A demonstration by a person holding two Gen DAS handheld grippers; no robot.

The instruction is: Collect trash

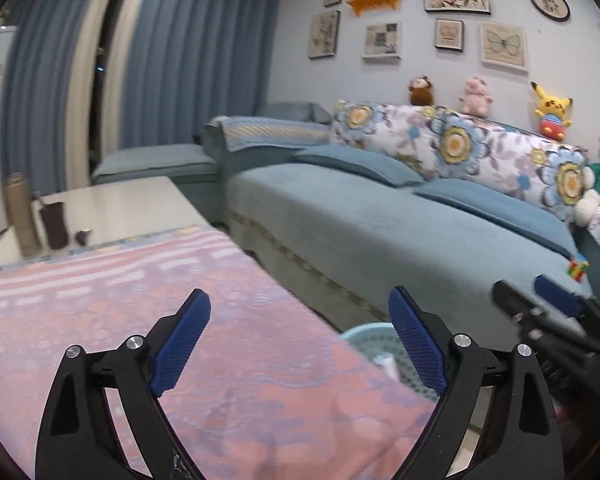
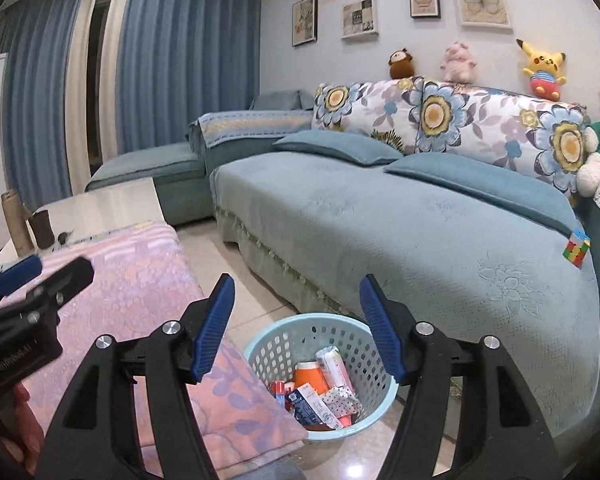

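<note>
A light blue perforated basket (image 2: 260, 346) stands on the floor between the table and the sofa. It holds several pieces of trash, among them an orange container (image 2: 310, 376), a white roll (image 2: 334, 364) and a blue and white carton (image 2: 312, 404). My right gripper (image 2: 297, 282) hangs above the basket, open, with nothing between its pads. My left gripper (image 1: 298, 300) is open wide over the pink tablecloth (image 1: 140, 300) and holds nothing. Only part of the basket rim (image 1: 360, 330) shows in the left wrist view. Each gripper shows in the other's view, the right gripper (image 1: 532, 296) and the left gripper (image 2: 48, 272).
A blue sofa (image 2: 380, 220) with floral cushions and plush toys runs along the right. A colour cube (image 2: 577, 249) lies on its seat edge. On the table's far end stand a tall beige bottle (image 1: 20, 216) and a dark cup (image 1: 54, 226). Tiled floor (image 2: 260, 292) lies between table and sofa.
</note>
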